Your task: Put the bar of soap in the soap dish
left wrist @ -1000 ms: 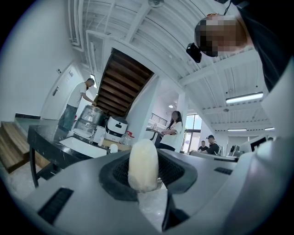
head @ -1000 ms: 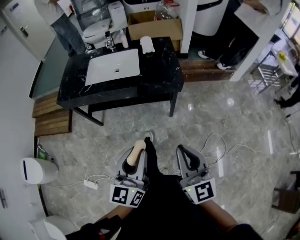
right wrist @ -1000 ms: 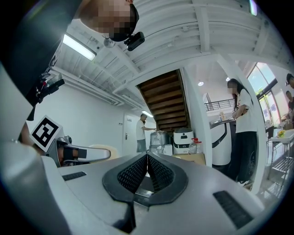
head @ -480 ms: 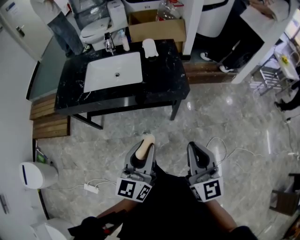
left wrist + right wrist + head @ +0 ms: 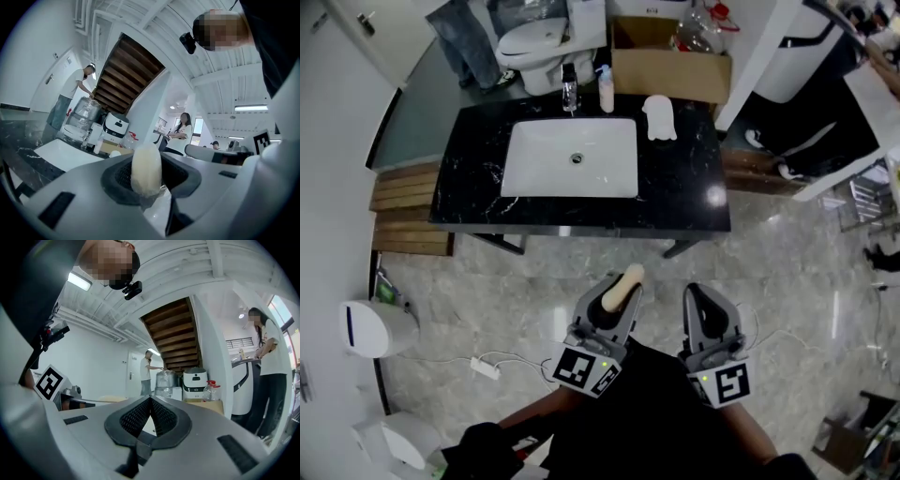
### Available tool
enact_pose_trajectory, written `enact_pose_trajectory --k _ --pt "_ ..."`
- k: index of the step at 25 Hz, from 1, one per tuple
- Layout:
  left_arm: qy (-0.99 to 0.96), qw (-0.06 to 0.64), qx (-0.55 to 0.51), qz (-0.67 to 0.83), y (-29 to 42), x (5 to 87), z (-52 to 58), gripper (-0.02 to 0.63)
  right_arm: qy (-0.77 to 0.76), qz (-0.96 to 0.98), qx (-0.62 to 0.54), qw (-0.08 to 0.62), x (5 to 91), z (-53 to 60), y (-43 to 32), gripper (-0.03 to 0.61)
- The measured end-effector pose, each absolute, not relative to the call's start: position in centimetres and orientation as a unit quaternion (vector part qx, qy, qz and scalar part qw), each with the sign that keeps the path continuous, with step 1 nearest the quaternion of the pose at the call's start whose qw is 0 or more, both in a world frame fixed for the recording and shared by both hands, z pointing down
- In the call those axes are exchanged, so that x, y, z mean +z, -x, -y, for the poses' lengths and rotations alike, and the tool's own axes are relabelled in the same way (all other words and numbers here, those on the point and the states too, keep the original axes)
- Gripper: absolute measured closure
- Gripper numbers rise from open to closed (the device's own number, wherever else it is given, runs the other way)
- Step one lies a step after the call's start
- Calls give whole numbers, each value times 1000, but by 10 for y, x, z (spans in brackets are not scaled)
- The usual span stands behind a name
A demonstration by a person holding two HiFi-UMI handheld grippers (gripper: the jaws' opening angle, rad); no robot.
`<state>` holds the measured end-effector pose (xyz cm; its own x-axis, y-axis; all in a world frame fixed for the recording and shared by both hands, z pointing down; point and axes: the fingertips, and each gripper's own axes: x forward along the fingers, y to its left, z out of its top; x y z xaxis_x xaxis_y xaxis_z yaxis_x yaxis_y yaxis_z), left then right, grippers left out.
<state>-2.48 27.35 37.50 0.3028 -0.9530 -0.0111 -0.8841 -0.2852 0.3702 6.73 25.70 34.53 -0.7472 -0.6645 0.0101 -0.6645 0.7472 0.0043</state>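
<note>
Head view: closer to the counter (image 5: 680,192) than a second ago, and now facing it squarely at 12 o'clock, though well apart from it across glossy grey stone floor. Judged as mid-carry, with placing not yet begun. Left gripper (image 5: 622,292) partly closed and clamped on the soap (image 5: 624,283), a pale rounded bar jutting past the tips. Right gripper (image 5: 701,298) alongside at 3 o'clock. Black veined top, with a white rectangular sink (image 5: 572,159). White lobed item at 2 o'clock of the sink, probably the dish (image 5: 659,117).

Left gripper view: ribbed black pads pressing both flanks of the soap (image 5: 146,168), which is cream, smooth and waxy-looking.

Right gripper view: right gripper (image 5: 150,414) closed tip to tip, holding nothing. Matte grey shells.
</note>
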Motion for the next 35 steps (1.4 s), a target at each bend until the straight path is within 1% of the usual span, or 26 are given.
enact_pose_trajectory --k 4,11,21,26,28,35 --pt "-792 147 -126 579 54 370 -228 503 -349 937 -13 20 343 -214 -33 570" --pt "-796 144 -128 574 101 369 -153 503 -359 933 -13 21 340 -136 15 570" --pt "-782 143 -124 594 156 368 -97 503 -377 926 -16 8 337 -64 44 569" --pt "-771 160 -131 603 167 373 -85 503 -389 921 -19 -4 335 -50 42 569" --pt "-765 171 -137 606 167 376 -80 503 -382 924 -3 3 339 -45 42 569" --pt "-758 175 -126 616 140 383 -53 503 -370 929 7 12 344 -17 19 569"
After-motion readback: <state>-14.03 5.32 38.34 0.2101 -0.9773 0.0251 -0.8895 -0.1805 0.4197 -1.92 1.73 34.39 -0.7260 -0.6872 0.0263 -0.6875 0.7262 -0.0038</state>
